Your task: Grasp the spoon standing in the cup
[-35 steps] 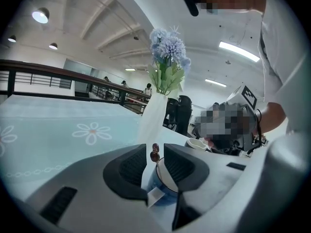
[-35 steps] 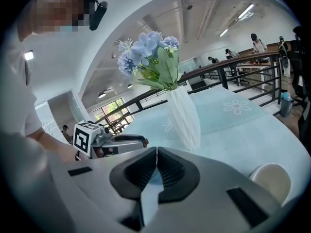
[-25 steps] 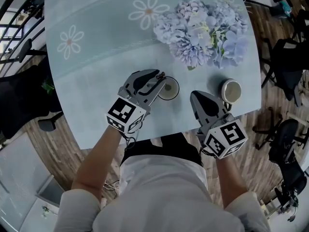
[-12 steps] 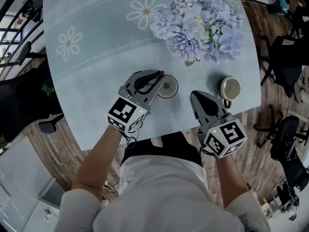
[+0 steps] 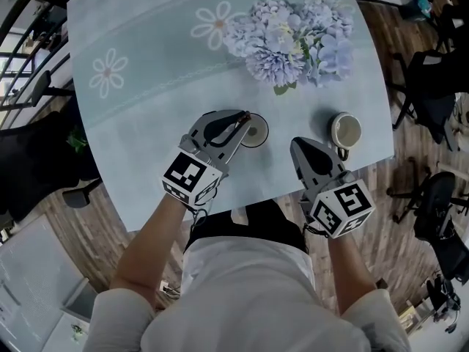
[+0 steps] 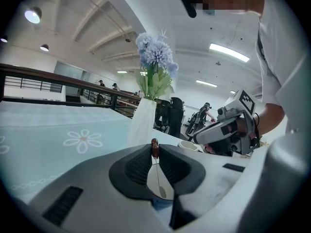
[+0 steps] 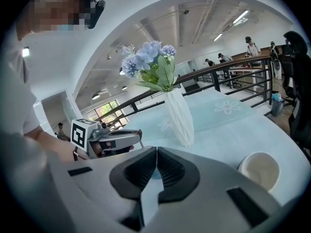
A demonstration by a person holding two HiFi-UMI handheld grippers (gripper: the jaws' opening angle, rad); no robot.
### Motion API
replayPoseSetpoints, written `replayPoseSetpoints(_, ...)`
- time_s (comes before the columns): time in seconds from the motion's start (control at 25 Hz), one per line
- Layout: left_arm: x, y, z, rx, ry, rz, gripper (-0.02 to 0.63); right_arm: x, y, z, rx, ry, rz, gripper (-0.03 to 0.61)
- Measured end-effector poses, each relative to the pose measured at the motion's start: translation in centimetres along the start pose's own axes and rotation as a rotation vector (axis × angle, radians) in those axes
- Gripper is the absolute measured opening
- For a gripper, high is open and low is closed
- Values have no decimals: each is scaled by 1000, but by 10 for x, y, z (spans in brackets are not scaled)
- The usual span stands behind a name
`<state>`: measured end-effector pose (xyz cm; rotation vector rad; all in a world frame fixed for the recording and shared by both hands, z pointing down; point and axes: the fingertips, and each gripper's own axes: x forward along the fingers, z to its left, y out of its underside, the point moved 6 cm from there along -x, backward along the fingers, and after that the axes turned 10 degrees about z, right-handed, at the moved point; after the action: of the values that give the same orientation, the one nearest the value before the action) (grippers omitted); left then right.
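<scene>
A small cup stands on the pale blue table near its front edge. In it stands a spoon with a brown handle tip. My left gripper reaches over the cup's left rim. In the left gripper view its jaws are shut on the spoon's handle just below the brown tip, and the cup shows underneath. My right gripper hovers to the right, shut with nothing between its jaws.
A second white cup stands just right of my right gripper, close to the table's right front corner. A white vase of blue flowers rises behind both cups. Dark chairs stand on the wooden floor around the table.
The head view has shifted a little. Both grippers keep their places beside the cups, and the left one stays shut on the spoon.
</scene>
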<state>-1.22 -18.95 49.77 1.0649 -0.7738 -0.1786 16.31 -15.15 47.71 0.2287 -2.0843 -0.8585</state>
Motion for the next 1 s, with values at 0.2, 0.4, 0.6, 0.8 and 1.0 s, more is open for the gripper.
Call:
replayPoseSetpoints(0.2, -15, -18, -5, 24, 0, -29, 60, -10, -5, 7, -8, 14, -26, 23)
replayPoseSetpoints(0.4, -32, -36, -11, 42, -4, -62, 60, -20, -13, 15, -13, 26, -62, 23)
replayPoseSetpoints(0.6, -54, -56, -19, 68, -10, -104, 60, -35, -21, 25, -21, 37, -100, 23)
replayPoseSetpoints(0.8, -78, -77, -28, 103, -8, -145, 60, -49, -31, 39, -32, 47, -143, 23)
replayPoseSetpoints(1.0, -99, -91, -46, 131, -2, -166, 60, -69, -39, 55, -51, 50, -180, 23)
